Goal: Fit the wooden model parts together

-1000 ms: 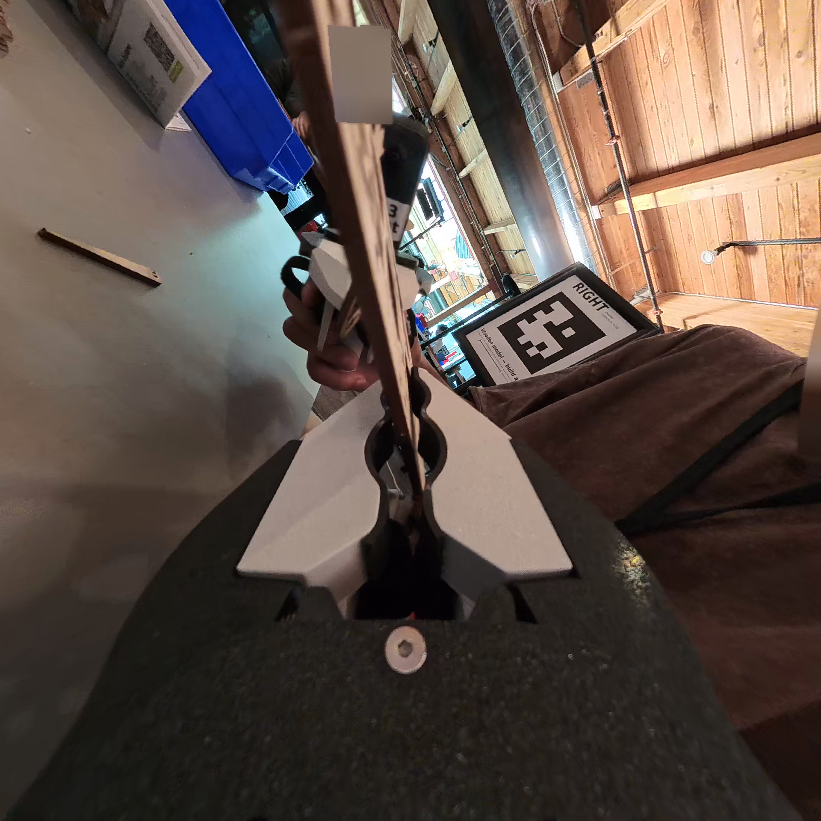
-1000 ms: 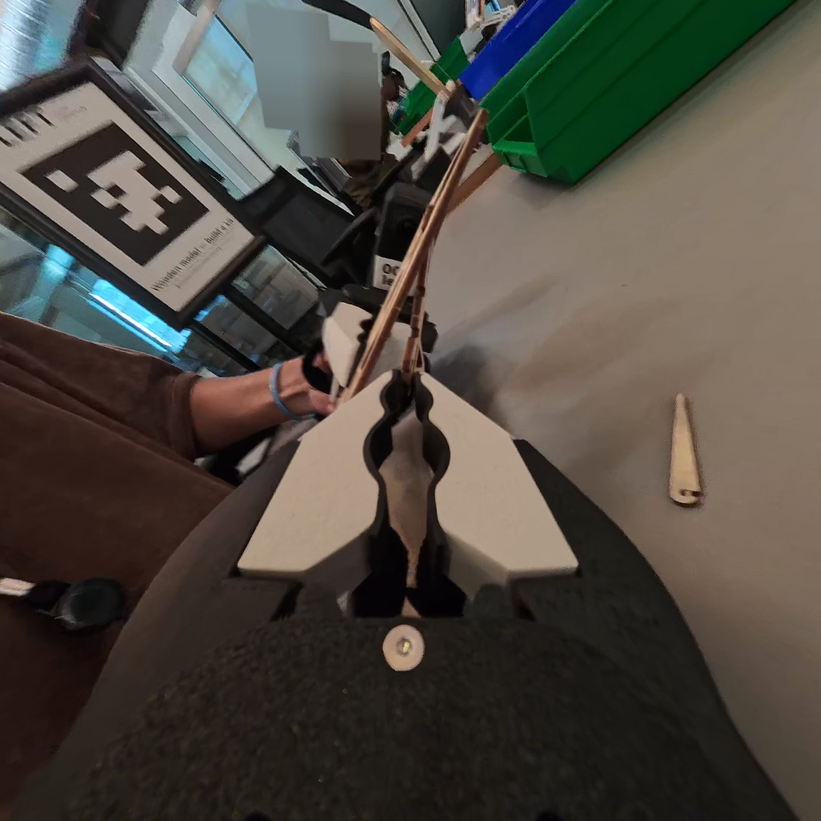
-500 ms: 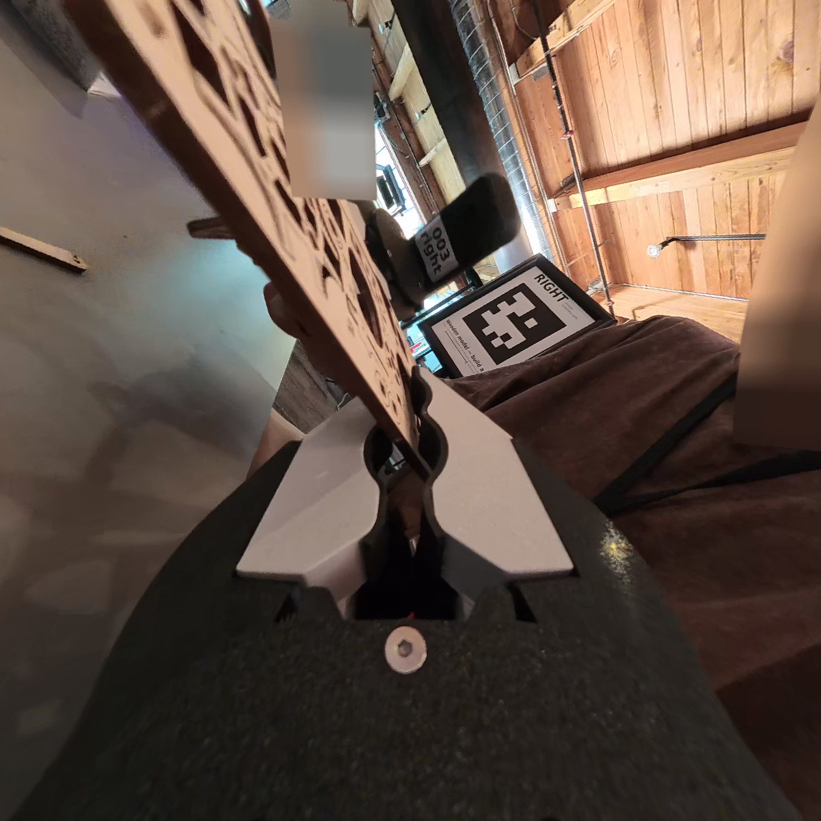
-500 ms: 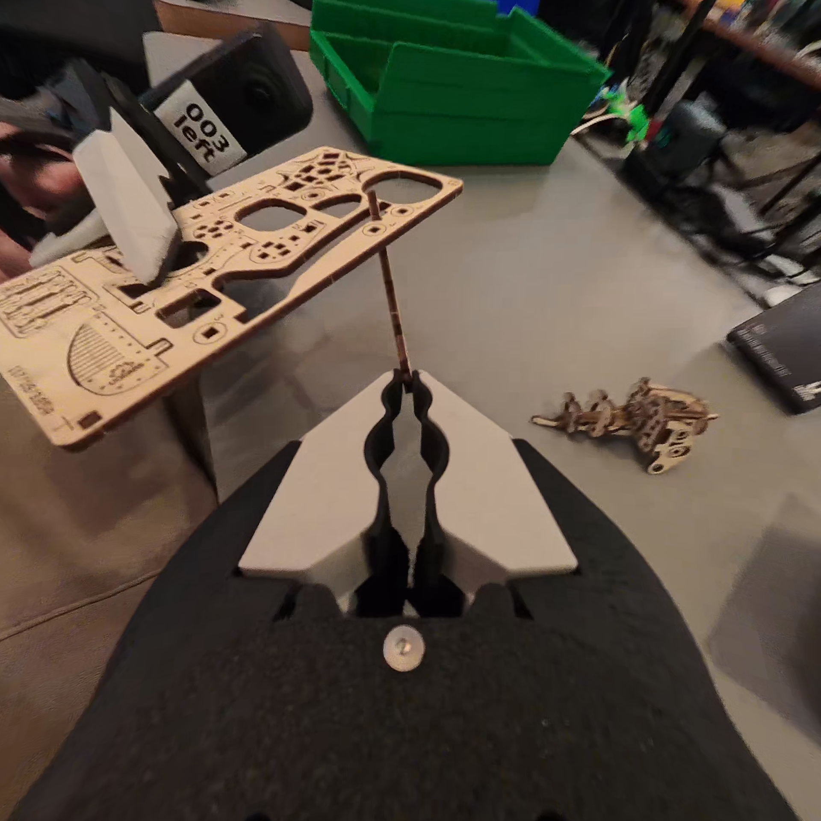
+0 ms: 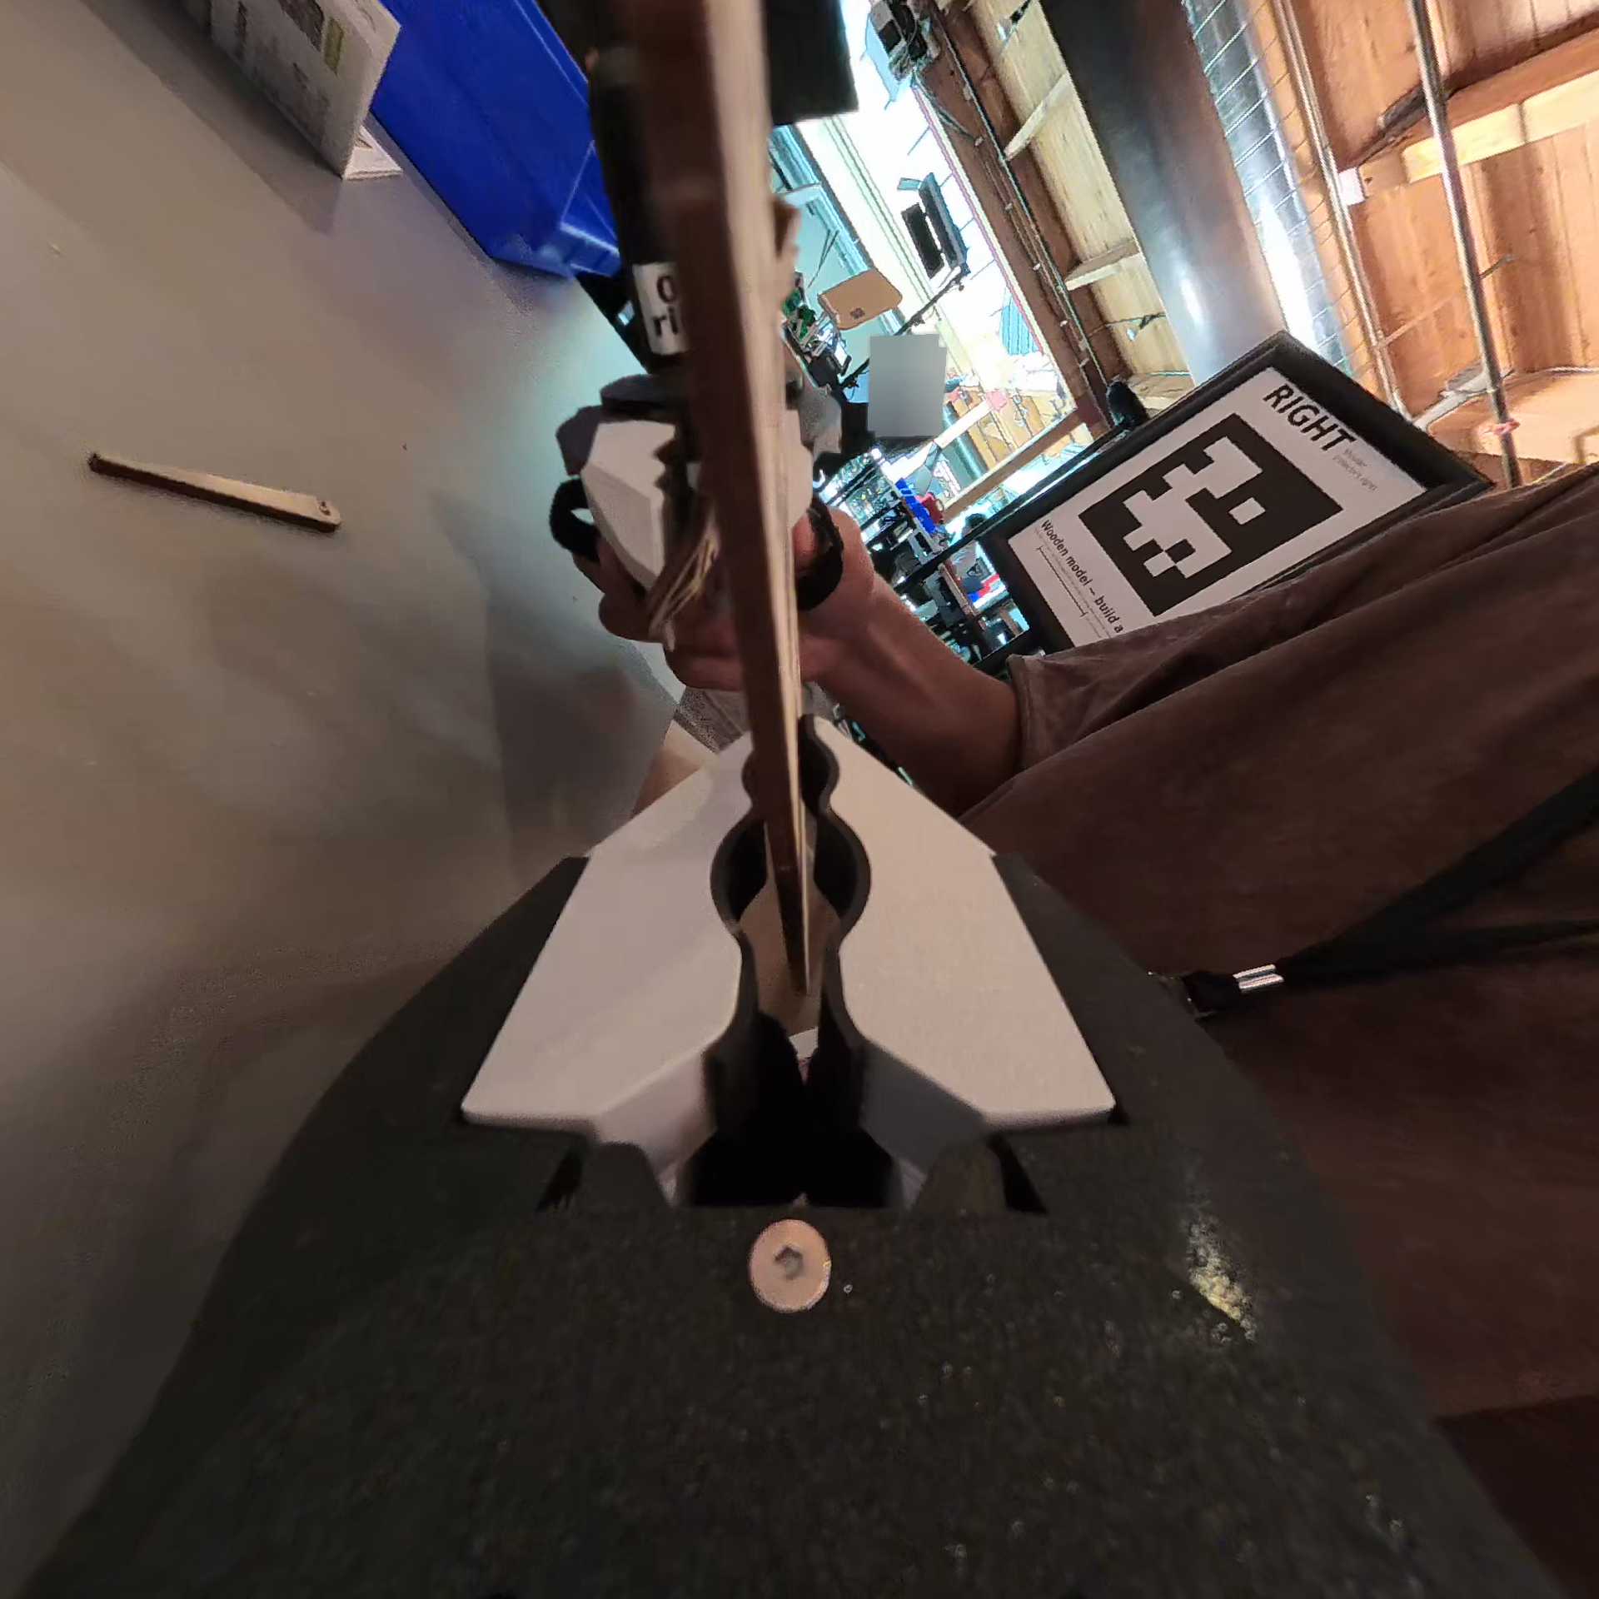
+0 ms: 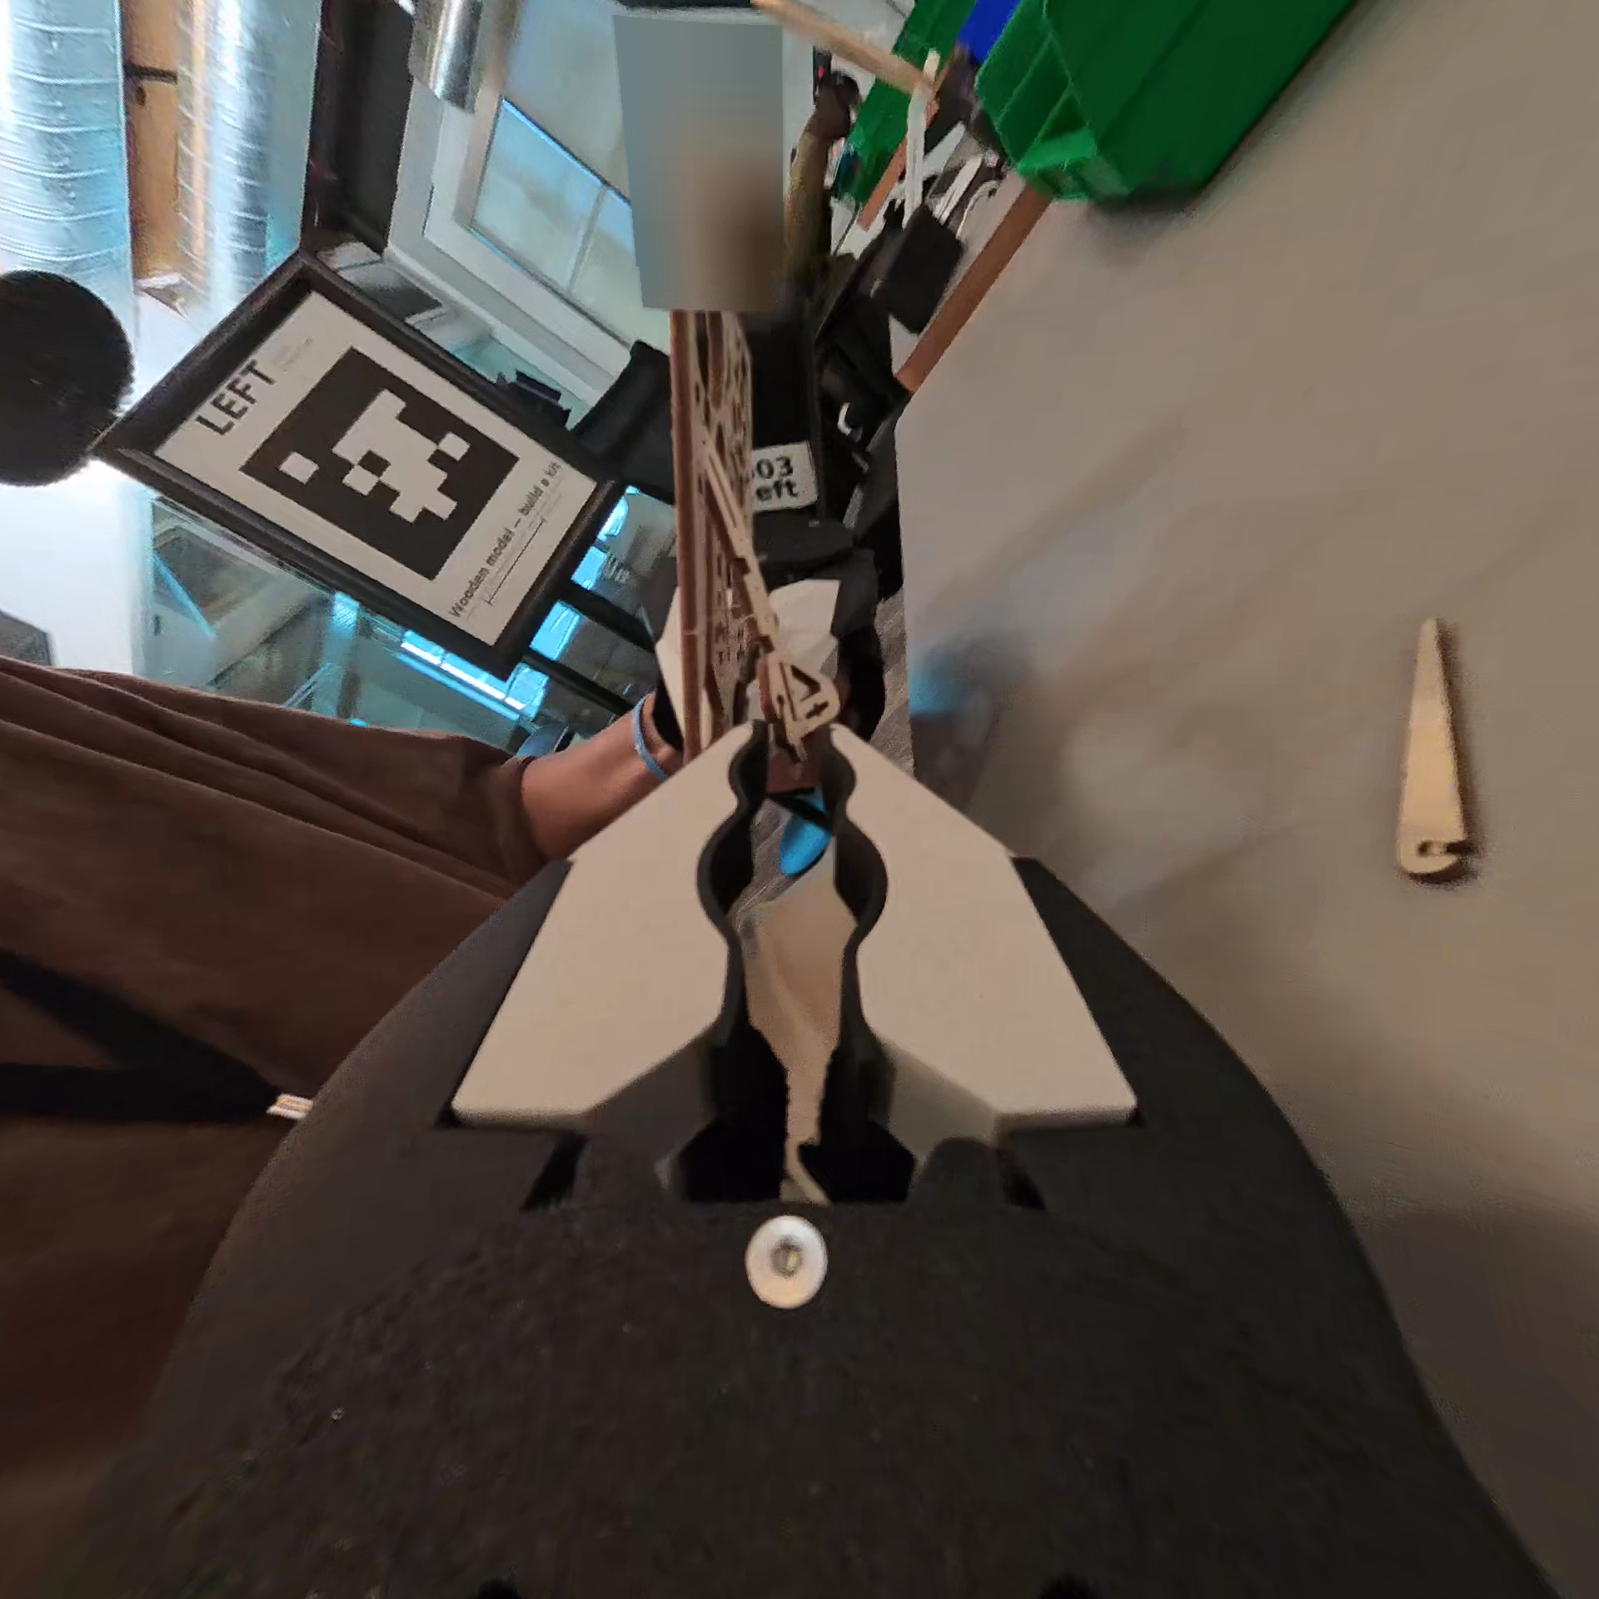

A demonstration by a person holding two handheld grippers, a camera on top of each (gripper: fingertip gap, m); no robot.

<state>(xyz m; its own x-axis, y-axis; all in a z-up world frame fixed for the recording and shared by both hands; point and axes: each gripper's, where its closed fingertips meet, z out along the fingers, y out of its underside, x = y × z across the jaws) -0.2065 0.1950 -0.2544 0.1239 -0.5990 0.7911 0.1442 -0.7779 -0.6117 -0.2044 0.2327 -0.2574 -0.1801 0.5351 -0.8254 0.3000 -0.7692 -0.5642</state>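
My left gripper (image 5: 783,748) is shut on a laser-cut wooden sheet (image 5: 744,433), which I see edge-on running up and away from the jaws. My right gripper (image 6: 792,753) is shut on a thin wooden part (image 6: 792,705) at its fingertips. That part lies against the near end of the same sheet (image 6: 705,519). The two grippers face each other in the air beside the grey table (image 6: 1211,519). The right gripper shows beyond the sheet in the left wrist view (image 5: 632,510), and the left gripper beyond it in the right wrist view (image 6: 783,493).
A loose wooden strip (image 5: 216,493) and a tapered wooden piece (image 6: 1432,761) lie on the table. A blue bin (image 5: 484,130) and green bins (image 6: 1125,86) stand at its far side. Framed marker signs (image 5: 1211,510) (image 6: 363,467) and a brown sleeve (image 5: 1298,735) are close by. Spacing between my two grippers at the tips: around 4 cm.
Half a second ago the sheet lay flat and the right gripper held its part apart, over the table. Now both grippers have turned, the sheet is edge-on and the part is against it.
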